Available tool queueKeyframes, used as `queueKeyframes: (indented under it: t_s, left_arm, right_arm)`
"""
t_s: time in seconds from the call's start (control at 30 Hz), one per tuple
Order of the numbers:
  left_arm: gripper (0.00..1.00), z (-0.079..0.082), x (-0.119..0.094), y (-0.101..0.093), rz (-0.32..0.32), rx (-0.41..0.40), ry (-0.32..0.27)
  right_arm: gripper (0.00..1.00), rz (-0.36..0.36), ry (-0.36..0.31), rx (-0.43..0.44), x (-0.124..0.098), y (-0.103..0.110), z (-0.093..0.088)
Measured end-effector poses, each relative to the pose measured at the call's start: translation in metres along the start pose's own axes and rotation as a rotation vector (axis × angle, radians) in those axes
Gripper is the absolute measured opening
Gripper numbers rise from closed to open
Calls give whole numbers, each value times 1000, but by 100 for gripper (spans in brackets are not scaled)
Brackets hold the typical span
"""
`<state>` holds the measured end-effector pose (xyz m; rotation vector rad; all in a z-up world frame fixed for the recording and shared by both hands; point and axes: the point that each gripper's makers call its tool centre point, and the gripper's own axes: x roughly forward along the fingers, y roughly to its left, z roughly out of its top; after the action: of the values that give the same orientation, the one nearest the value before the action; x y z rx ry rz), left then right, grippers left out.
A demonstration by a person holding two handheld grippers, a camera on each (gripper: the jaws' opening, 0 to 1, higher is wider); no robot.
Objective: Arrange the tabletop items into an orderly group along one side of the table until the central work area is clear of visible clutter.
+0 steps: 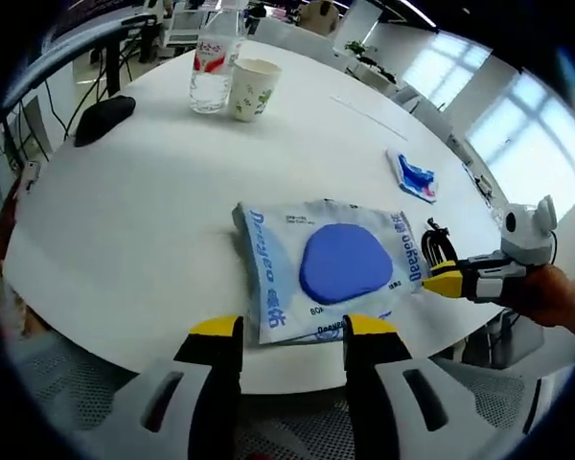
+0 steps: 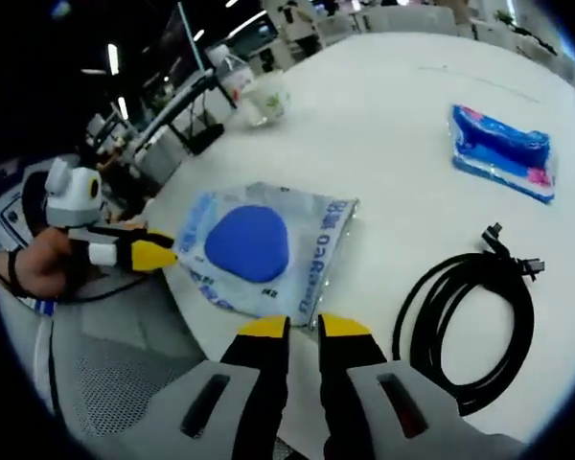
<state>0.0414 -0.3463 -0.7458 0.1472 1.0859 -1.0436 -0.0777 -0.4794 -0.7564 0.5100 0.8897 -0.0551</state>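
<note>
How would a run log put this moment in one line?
left tool: open at wipes pack edge | right tool: at adjacent edge, grip unclear | cable, blue packet: lying apart

On the table (image 1: 125, 211): a packet (image 1: 331, 268) at the near edge, with a bottle (image 1: 214, 59) beside a cup (image 1: 253, 88) farther back.

An open-plan office: round white table (image 1: 125, 220), desks behind, large windows (image 1: 517, 125)
</note>
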Motion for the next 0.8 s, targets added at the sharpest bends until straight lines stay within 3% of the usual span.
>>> queueKeyframes:
  t_s: [0.17, 0.4, 0.8]
  left_arm:
    - [41, 5, 0, -2, -23, -4, -26]
    - [39, -1, 2, 7, 11, 6, -11]
    - [30, -4, 5, 14, 22, -14, -11]
  right_arm:
    - [16, 0, -13, 13, -2, -3, 3]
    - [19, -6, -35, 55, 1, -6, 9]
    - [19, -7, -41, 81, 15, -6, 19]
